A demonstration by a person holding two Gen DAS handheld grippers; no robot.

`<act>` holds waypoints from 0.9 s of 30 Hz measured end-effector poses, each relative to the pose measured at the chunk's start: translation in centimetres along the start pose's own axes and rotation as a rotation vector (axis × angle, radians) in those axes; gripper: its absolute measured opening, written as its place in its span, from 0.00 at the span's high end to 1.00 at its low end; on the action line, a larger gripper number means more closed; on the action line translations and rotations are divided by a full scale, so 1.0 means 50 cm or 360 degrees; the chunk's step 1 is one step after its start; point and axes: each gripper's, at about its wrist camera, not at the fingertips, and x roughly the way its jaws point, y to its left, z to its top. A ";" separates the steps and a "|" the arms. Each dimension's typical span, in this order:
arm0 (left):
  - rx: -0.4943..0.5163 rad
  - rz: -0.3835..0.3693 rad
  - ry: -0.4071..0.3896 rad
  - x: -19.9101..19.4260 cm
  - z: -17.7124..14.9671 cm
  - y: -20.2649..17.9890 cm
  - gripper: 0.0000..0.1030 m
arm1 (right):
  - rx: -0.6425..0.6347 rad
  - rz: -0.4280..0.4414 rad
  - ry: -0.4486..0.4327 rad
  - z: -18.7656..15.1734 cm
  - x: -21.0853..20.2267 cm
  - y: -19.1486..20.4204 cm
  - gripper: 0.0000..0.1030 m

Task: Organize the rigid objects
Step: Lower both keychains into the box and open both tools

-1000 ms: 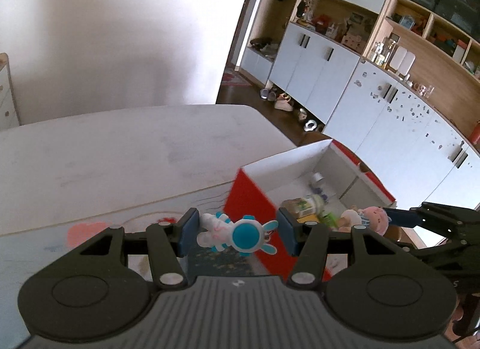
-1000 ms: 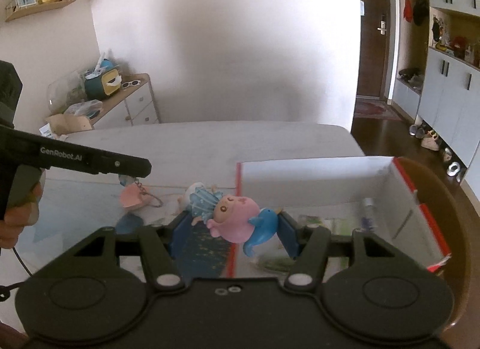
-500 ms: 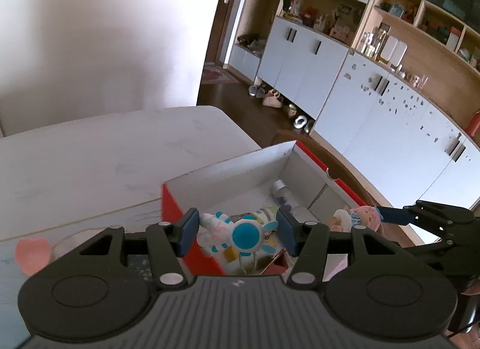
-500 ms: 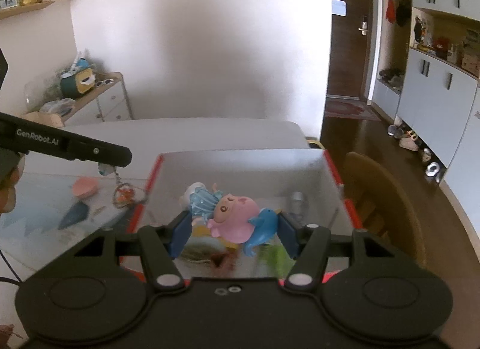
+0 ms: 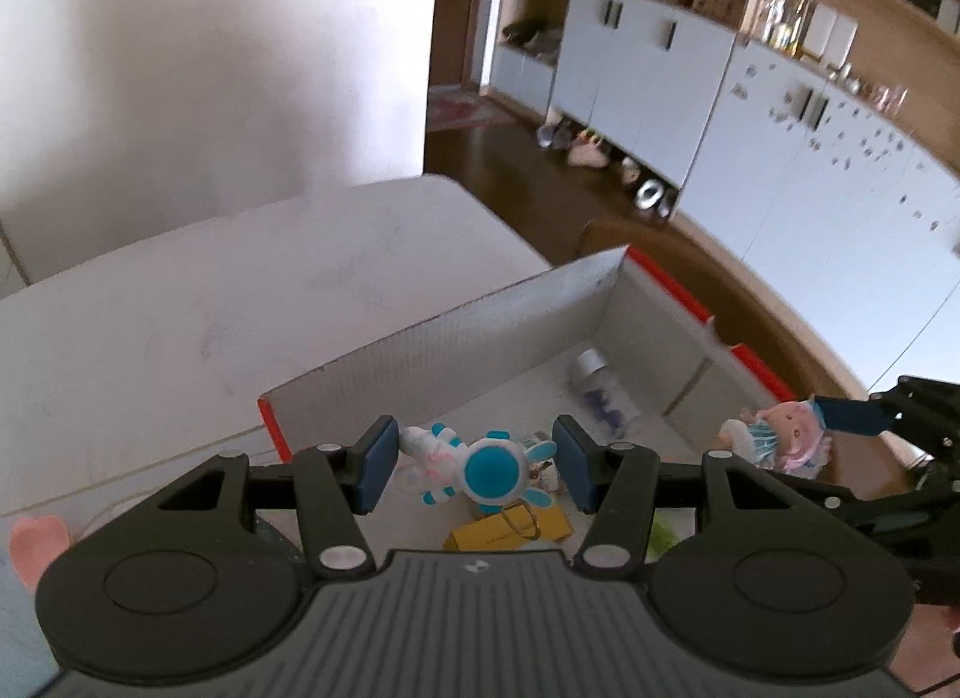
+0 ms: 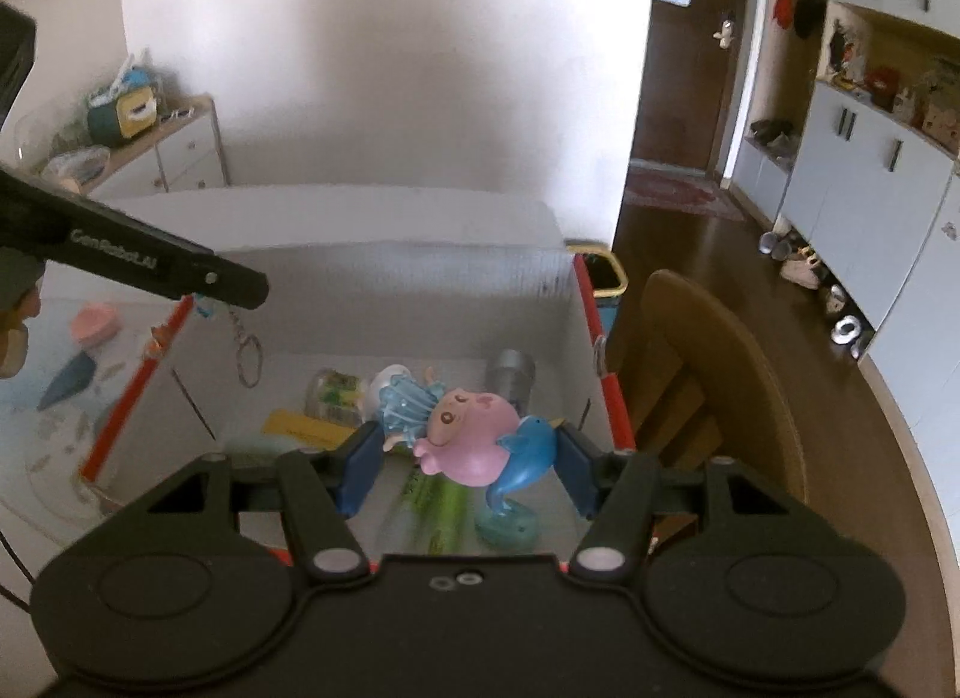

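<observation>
Reading "GenRobot.AI": left tongs (image 6: pixel 228 293)

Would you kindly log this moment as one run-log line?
left gripper: shut on rabbit toy | right gripper: shut on pink doll | both over box

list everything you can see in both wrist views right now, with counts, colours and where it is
box: 1, white walls with red rim, on the table's right part
table: 1, white, under the box
rabbit figure: 1, white and blue, between the left gripper's pads, over the box
doll figure: 1, pink head, light blue dress, blue dolphin, between the right gripper's pads, over the box
bottles: 2, one grey, one clear with a green label, lying in the box
yellow card: 1, on the box floor
heart shape: 1, pink, on the table left of the box
chair: 1, brown wood, right of the box
left gripper: black, blue pads
right gripper: black, blue pads
</observation>
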 end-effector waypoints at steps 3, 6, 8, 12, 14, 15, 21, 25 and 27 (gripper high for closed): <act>-0.0023 0.0008 0.0088 0.040 0.005 -0.002 0.46 | -0.0074 0.0035 0.0052 0.003 0.030 0.008 0.41; 0.0034 0.0075 0.0119 0.070 0.006 -0.013 0.46 | -0.0116 0.0045 0.0100 0.005 0.060 0.013 0.41; 0.0053 0.0095 0.0137 0.083 0.007 -0.016 0.46 | -0.0130 0.0046 0.0130 0.005 0.078 0.014 0.41; 0.0082 0.0139 0.0189 0.109 0.005 -0.024 0.46 | -0.0187 0.0062 0.0192 0.004 0.108 0.019 0.41; 0.0106 0.0156 0.0216 0.120 0.002 -0.028 0.46 | -0.0227 0.0071 0.0220 0.003 0.118 0.025 0.41; 0.0111 0.0159 0.0232 0.125 0.001 -0.029 0.46 | -0.0244 0.0080 0.0234 0.004 0.122 0.028 0.41; 0.0135 0.0182 0.0300 0.155 -0.002 -0.041 0.46 | -0.0314 0.0068 0.0334 0.014 0.157 0.031 0.41; 0.0150 0.0204 0.0332 0.171 -0.003 -0.046 0.46 | -0.0321 0.0088 0.0366 0.014 0.168 0.032 0.41; 0.0152 0.0210 0.0357 0.180 -0.006 -0.048 0.46 | -0.0346 0.0096 0.0387 0.011 0.172 0.037 0.41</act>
